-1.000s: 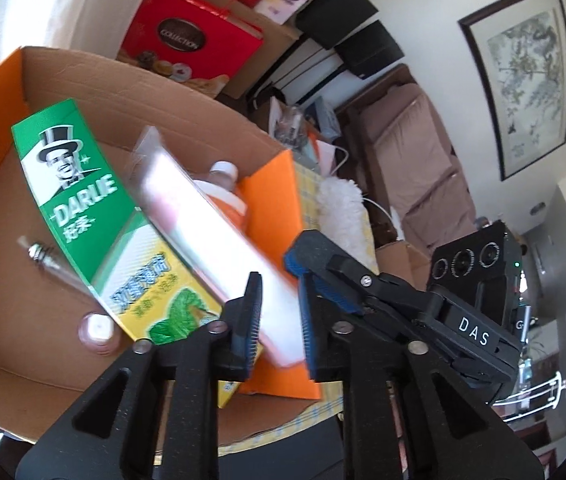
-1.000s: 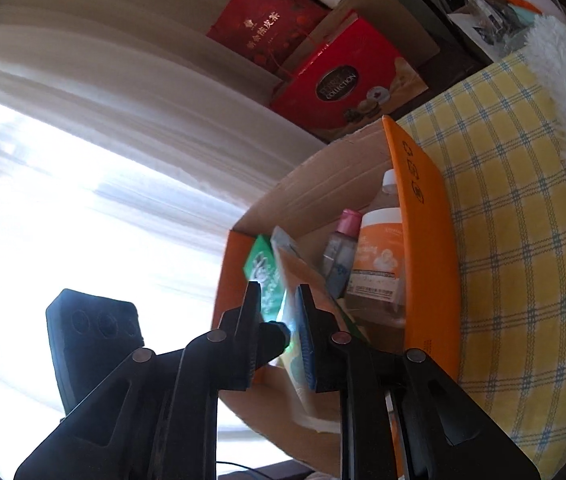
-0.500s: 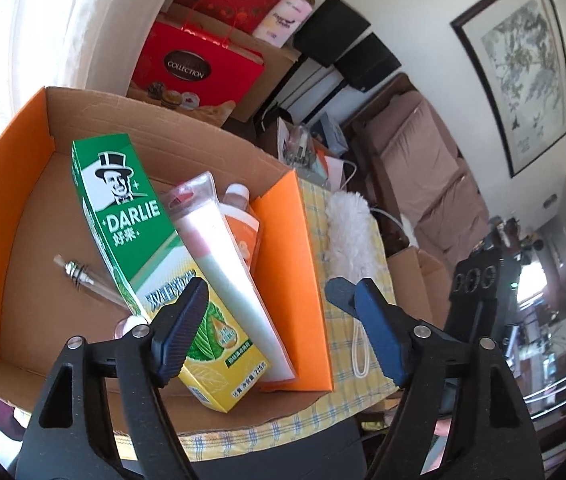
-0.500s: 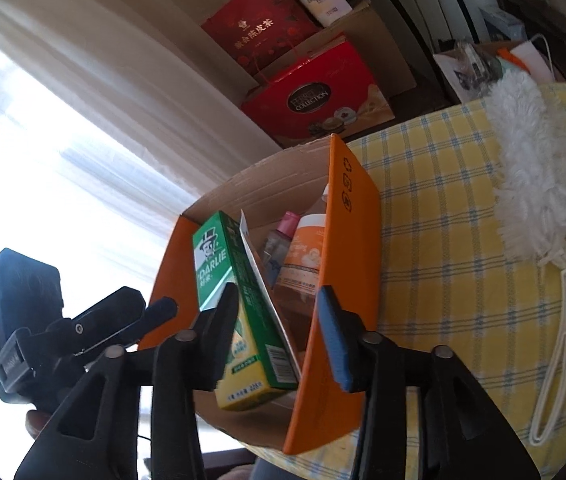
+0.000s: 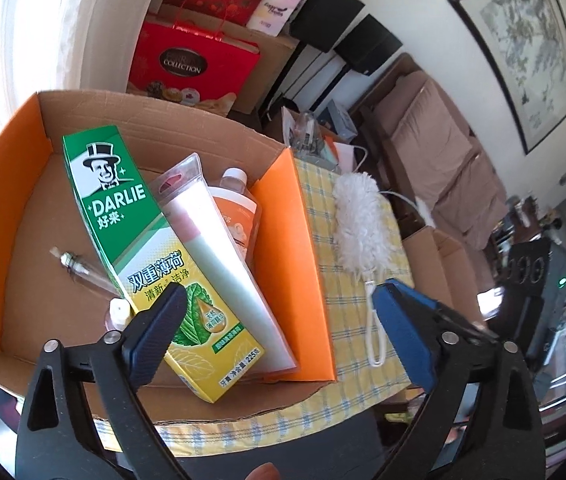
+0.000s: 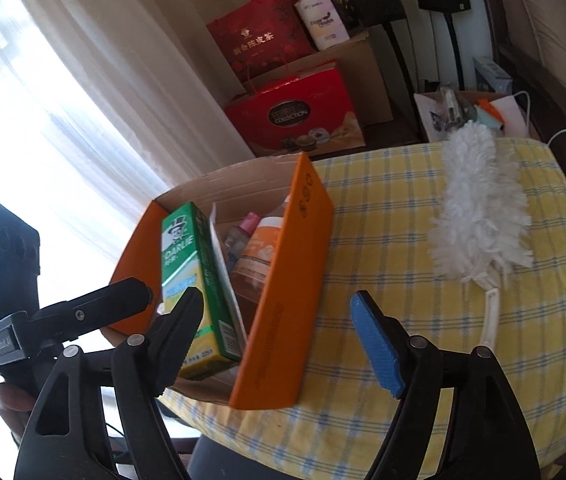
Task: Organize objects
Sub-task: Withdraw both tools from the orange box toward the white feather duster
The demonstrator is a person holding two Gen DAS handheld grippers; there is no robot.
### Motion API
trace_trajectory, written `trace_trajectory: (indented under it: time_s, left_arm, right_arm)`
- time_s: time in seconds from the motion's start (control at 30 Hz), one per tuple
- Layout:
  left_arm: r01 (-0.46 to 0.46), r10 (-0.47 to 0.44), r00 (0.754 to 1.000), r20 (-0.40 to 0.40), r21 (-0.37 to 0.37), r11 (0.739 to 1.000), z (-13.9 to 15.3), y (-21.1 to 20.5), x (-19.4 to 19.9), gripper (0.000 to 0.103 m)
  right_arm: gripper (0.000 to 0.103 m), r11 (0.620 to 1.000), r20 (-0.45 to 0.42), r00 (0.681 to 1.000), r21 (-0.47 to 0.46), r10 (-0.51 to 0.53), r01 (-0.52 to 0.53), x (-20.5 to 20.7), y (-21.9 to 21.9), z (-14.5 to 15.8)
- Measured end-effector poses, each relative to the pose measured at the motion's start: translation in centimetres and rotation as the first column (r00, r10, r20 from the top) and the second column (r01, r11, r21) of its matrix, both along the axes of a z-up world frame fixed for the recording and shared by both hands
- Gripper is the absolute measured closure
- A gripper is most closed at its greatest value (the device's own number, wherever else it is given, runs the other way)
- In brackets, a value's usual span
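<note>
Above the cardboard box (image 5: pixel 23 152) on the checked worktop (image 6: pixel 423 300), left gripper (image 5: pixel 275 316) hovers, fingers apart, empty. Right gripper (image 6: pixel 275 328) likewise spread beside the box. Toothpaste carton (image 5: pixel 139 240) leans inside, against a pouch (image 5: pixel 219 256). Duster (image 6: pixel 479 208) lies apart. Small items underneath unclear.

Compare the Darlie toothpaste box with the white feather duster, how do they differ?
The Darlie box is a rigid green and yellow carton; the duster is soft, fluffy and white. The Darlie box leans inside the orange cardboard box; the duster lies flat outside it on the yellow checked cloth. Neither is held by a claw.
</note>
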State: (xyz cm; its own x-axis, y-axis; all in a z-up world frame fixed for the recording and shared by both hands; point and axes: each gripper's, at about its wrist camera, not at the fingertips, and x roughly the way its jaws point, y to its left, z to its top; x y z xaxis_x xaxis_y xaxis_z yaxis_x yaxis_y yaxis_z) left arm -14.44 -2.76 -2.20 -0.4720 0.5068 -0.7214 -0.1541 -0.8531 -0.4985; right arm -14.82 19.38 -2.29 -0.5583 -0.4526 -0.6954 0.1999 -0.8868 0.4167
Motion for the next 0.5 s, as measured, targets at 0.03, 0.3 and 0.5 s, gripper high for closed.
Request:
trace_trajectory:
  time_s: [0.03,0.3,0.5]
  left_arm:
    - [0.001,-0.001,1.0,-0.006,-0.018,1.0,0.1,0.2,0.1,0.007]
    - [0.022,-0.032,0.998,-0.06,-0.166,0.986,0.5,3.1,1.3,0.006]
    - [0.018,-0.044,0.994,-0.104,-0.232,0.972,1.1,5.2,2.1,0.0]
  right_arm:
    - [0.024,1.0,-0.003,1.0,0.009,-0.005,0.005,0.1,0.2,0.1]
    - [0.013,0.995,-0.018,0.999,0.092,-0.046,0.047,0.9,2.1,0.5]
    - [0.003,0.983,-0.052,0.997,0.168,-0.065,0.073,1.8,3.2,1.1]
